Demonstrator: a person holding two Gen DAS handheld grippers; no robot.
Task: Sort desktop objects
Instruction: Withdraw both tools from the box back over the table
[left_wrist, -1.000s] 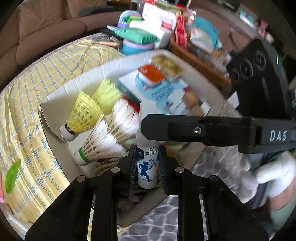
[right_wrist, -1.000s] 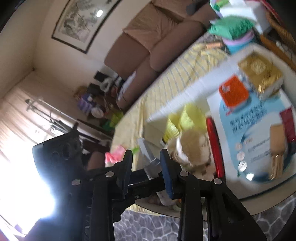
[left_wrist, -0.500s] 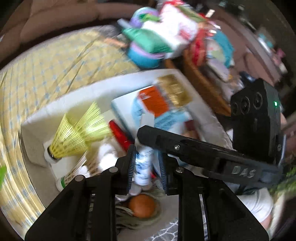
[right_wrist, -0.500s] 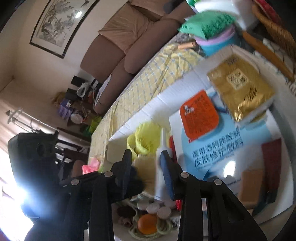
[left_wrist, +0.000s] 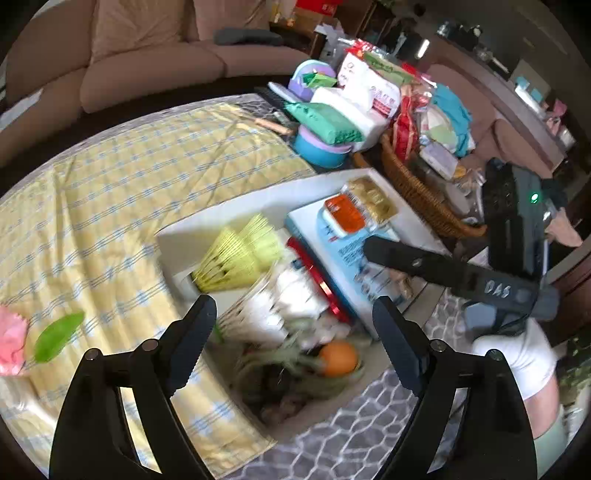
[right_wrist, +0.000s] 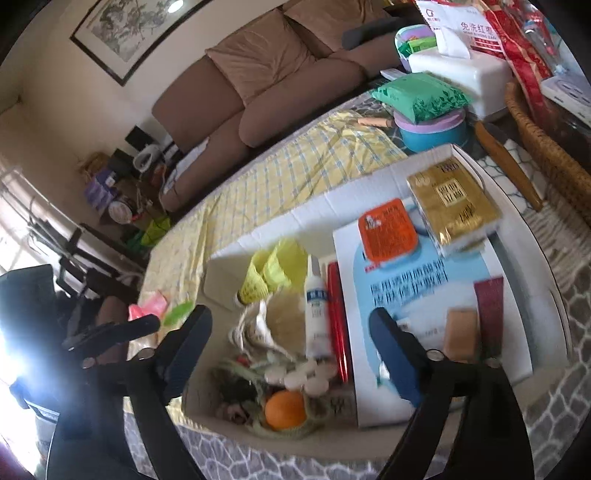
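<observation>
Your left tongs (left_wrist: 293, 326) are spreading apart above the white cardboard box (left_wrist: 236, 206), with nothing pinched between the fingers, and your right tongs (right_wrist: 290, 341) are spreading too, their pads clear of everything below. The small white tube with the blue label (right_wrist: 317, 306) lies in the box, free of both tongs, resting lengthwise beside a red stick-shaped item (right_wrist: 338, 314) and against the white feather shuttlecocks (right_wrist: 273, 325). Two yellow shuttlecocks (left_wrist: 240, 258) lie just beyond, near the box's far wall. At the near end of the box you have an orange ball (right_wrist: 285, 409) sitting in a woven net among small white caps, though that corner is blurred in the left view. On the right side of the box a flat pale-blue printed carton (right_wrist: 424, 295) carries an orange-lidded tub (right_wrist: 388, 230) and a gold packet (right_wrist: 454, 201) side by side. The box sits on the table, partly over a yellow checked cloth (left_wrist: 129, 177). Your right tongs' finger and its camera body cross the right of the left view, held by your gloved hand (left_wrist: 513, 347)
</observation>
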